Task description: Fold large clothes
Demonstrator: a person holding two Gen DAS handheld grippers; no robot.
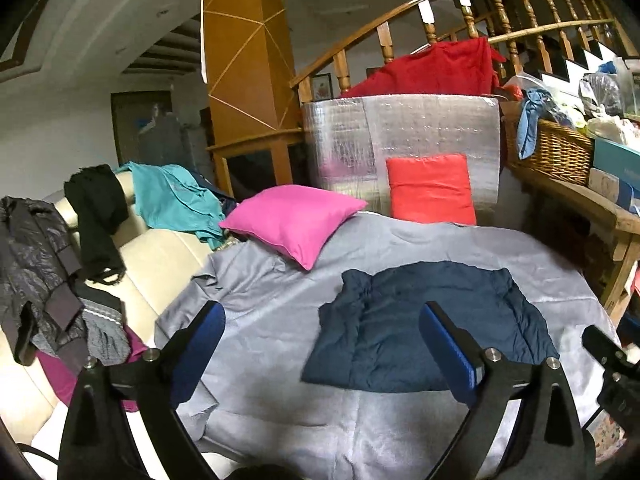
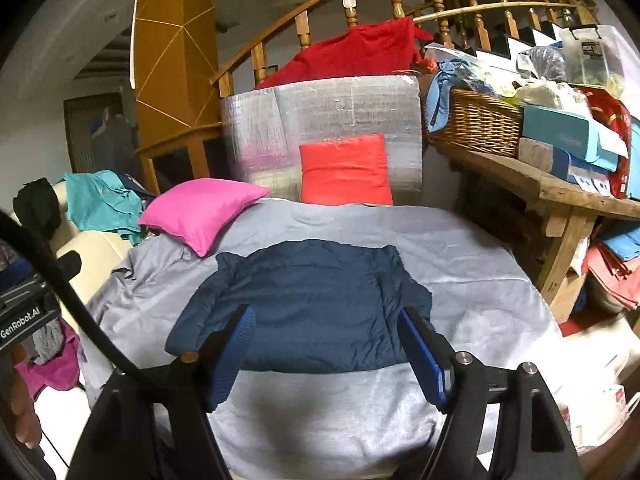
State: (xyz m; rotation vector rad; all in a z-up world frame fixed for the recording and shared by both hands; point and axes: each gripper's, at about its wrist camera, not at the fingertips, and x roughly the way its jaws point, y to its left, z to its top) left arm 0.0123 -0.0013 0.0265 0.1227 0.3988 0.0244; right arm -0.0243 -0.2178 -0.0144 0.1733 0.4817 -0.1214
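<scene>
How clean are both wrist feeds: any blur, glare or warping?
Left wrist: fisheye bends the railing, corners black, foil panel glares faintly, jacket sharp. Right wrist: same warping, lower right edge smeared, shadow on the sheet.

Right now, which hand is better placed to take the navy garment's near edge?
Probably the right: the navy garment lies centred between the right gripper's open fingers, while it sits off-centre from the left gripper.
</scene>
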